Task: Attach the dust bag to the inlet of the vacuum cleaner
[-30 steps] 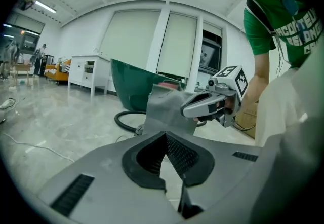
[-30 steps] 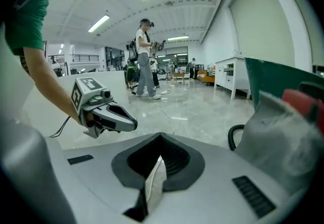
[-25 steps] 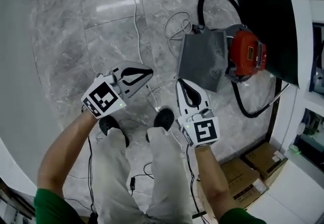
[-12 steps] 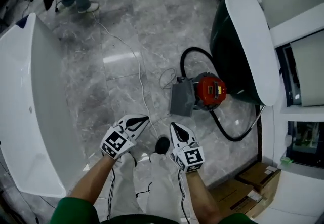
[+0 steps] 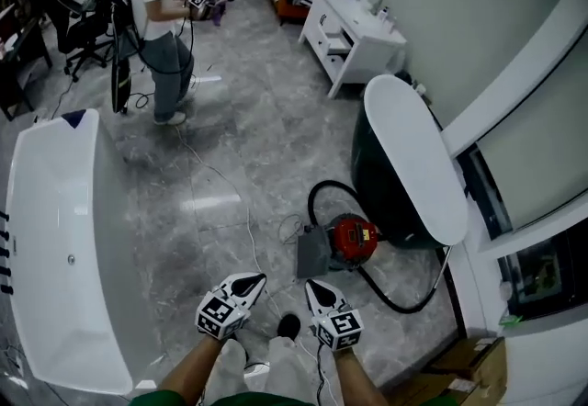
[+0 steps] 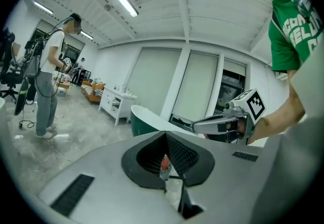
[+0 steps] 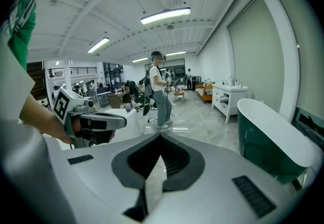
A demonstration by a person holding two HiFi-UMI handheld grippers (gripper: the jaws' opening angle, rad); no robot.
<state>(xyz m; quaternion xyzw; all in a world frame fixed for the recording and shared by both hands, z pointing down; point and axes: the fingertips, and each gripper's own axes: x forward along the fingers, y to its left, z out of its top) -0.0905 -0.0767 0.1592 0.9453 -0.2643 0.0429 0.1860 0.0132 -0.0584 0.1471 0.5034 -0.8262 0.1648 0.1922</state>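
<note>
1. The grey dust bag (image 5: 312, 253) lies on the floor against the red vacuum cleaner (image 5: 355, 238), on the side away from the green tub (image 5: 415, 161).
2. The left gripper (image 5: 260, 279) and right gripper (image 5: 310, 285) hover near the vacuum cleaner on the bag's side, fingers closed on nothing.
3. Probably best: open the fingers, grip the bag by its collar, brace the vacuum cleaner and line the opening up squarely with the inlet.

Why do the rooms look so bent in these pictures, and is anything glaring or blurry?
Left gripper view and right gripper view: the wide-angle lens bows the ceiling and leaves black corners. Head view: sharp, with bright patches of glare on the floor.
</note>
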